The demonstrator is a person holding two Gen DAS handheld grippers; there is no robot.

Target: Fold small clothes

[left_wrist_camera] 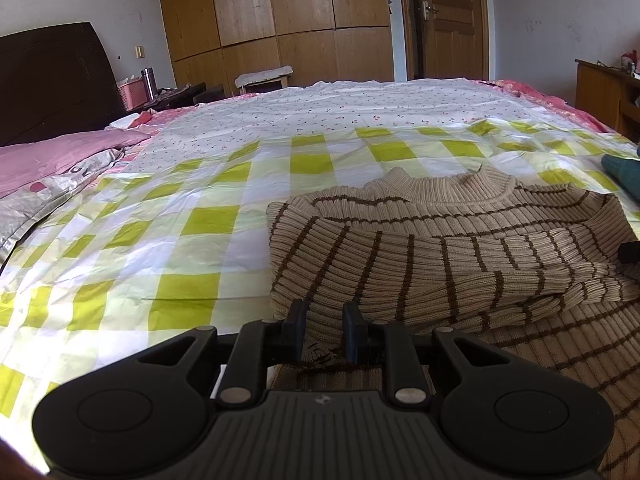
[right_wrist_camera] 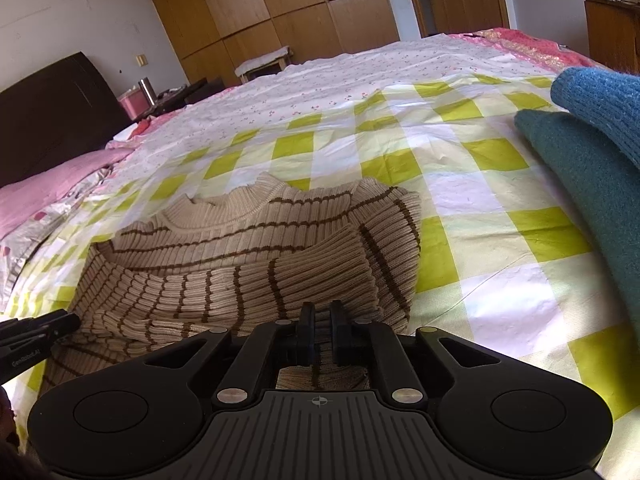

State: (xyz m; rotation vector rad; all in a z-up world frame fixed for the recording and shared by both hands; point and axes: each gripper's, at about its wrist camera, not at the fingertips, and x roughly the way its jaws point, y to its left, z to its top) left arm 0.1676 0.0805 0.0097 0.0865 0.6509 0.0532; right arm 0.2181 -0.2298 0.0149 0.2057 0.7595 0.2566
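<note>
Lying on the green-and-white checked sheet [left_wrist_camera: 192, 224] of the bed, the beige striped sweater [left_wrist_camera: 440, 248] has its sleeves folded across the front and its collar pointing toward the wardrobe [left_wrist_camera: 272, 12]. The left hand-held gripper [left_wrist_camera: 325, 334] pinches the sweater's near hem at its left edge, with fabric bunched between the narrow-set fingers. The right hand-held gripper [right_wrist_camera: 323, 334] is clamped on the hem at the sweater's right side. Two teal knits [right_wrist_camera: 592, 152] lie well apart to the right.
</note>
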